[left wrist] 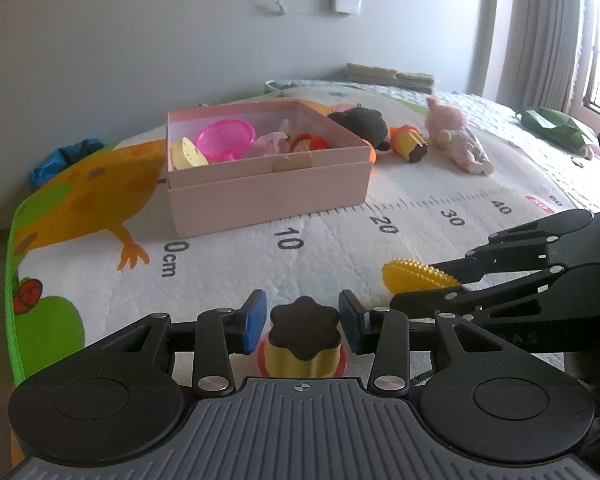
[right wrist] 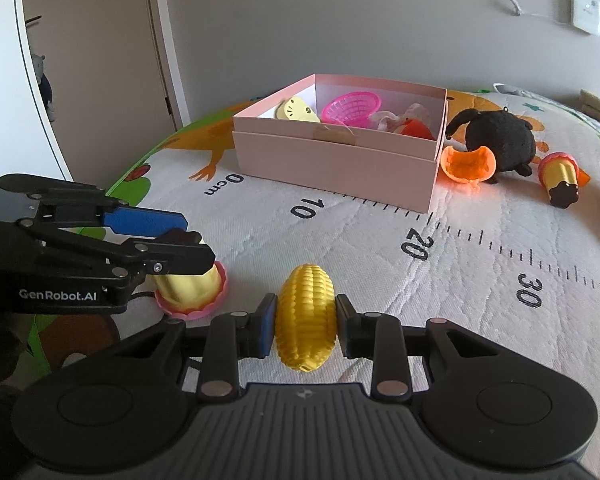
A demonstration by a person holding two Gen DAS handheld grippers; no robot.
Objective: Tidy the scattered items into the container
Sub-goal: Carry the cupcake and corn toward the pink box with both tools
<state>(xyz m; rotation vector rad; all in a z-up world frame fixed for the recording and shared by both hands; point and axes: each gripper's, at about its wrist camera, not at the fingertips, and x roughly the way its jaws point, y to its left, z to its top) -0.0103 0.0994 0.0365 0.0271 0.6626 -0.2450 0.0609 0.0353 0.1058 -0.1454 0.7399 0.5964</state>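
Observation:
My left gripper (left wrist: pixel 303 316) is shut on a yellow pudding toy (left wrist: pixel 304 344) with a brown flower-shaped top and a pink base, low on the play mat. The right wrist view shows the same gripper (right wrist: pixel 196 240) and pudding toy (right wrist: pixel 190 288) at the left. My right gripper (right wrist: pixel 305 316) is shut on a yellow toy corn cob (right wrist: pixel 305 320), its blue pads pressing both sides. In the left wrist view that gripper (left wrist: pixel 420 286) holds the corn cob (left wrist: pixel 416 280) at the right. The open pink box (left wrist: pixel 268 184) (right wrist: pixel 340 160) stands farther back and holds a pink basket (right wrist: pixel 352 108), a yellow slice and other small toys.
To the right of the box lie an orange toy shell (right wrist: pixel 466 164), a black plush (right wrist: pixel 496 140), a second pudding toy (right wrist: pixel 560 178) on its side and a pink plush doll (left wrist: pixel 456 136). The mat's green edge (left wrist: pixel 12 280) runs along the left. A wall stands behind.

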